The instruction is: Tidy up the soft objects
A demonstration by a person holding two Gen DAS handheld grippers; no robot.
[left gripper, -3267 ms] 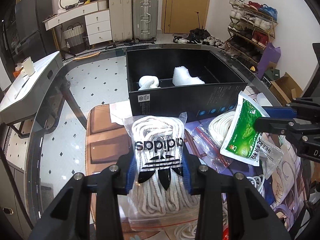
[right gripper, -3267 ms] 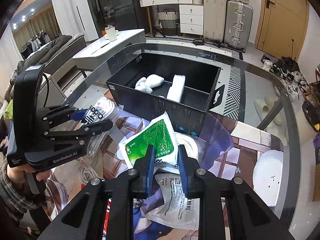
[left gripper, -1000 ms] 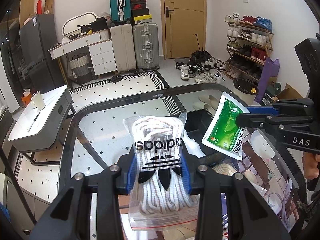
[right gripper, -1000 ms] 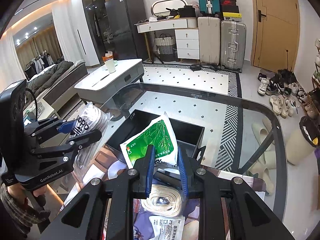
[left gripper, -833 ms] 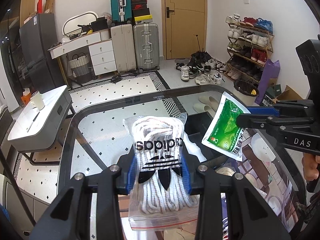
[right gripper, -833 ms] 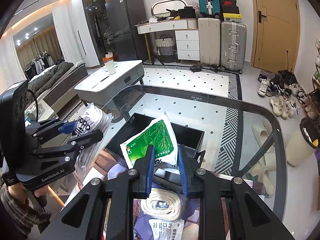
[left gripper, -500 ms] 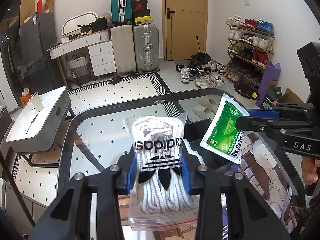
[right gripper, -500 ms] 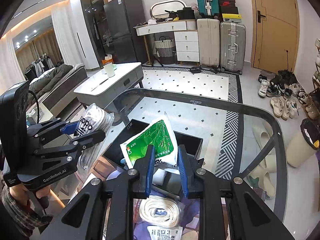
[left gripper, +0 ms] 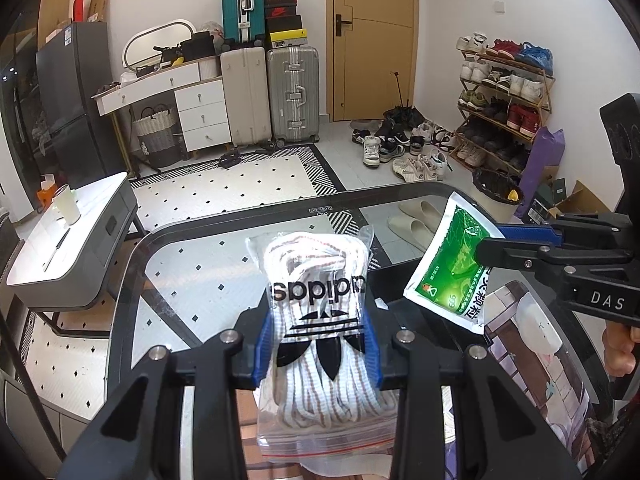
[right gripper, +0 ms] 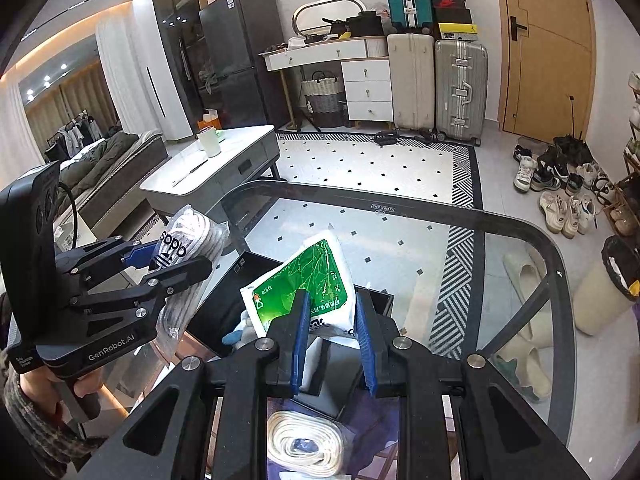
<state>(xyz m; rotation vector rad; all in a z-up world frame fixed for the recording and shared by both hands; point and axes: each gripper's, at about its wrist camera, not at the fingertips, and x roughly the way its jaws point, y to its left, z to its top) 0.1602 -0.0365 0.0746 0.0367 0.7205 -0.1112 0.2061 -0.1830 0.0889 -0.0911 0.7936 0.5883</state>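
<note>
The left gripper (left gripper: 318,344) is clamped on the bag of white laces (left gripper: 320,320), a clear zip bag printed with a black logo. The blue pads grip it across the middle, so the upper part stands above the jaws and the sealed end hangs below. The bag is held in the air above the near left part of the glass surface (left gripper: 208,264).

At centre, seen from the right wrist, the black box (right gripper: 224,304) sits on the surface below and ahead of both grippers, with white soft items partly visible inside. A coiled white strap (right gripper: 308,440) lies on the surface nearer than the box.

The right gripper (right gripper: 331,332) is clamped on the lower edge of the green-and-white packet (right gripper: 304,288), which stands tilted above the box opening.

Judged step: carry both items over the box and deposit them. Recommended procedure:
- Centre each item over a free section before lowering; the inner layout of the box is mostly hidden, so confirm it first.
- Lower until the hanging end of the bag is inside the walls, then part the jaws.
- Release one item at a time and keep the grippers apart from each other.
- The bag is slack; expect it to slump on release.
</note>
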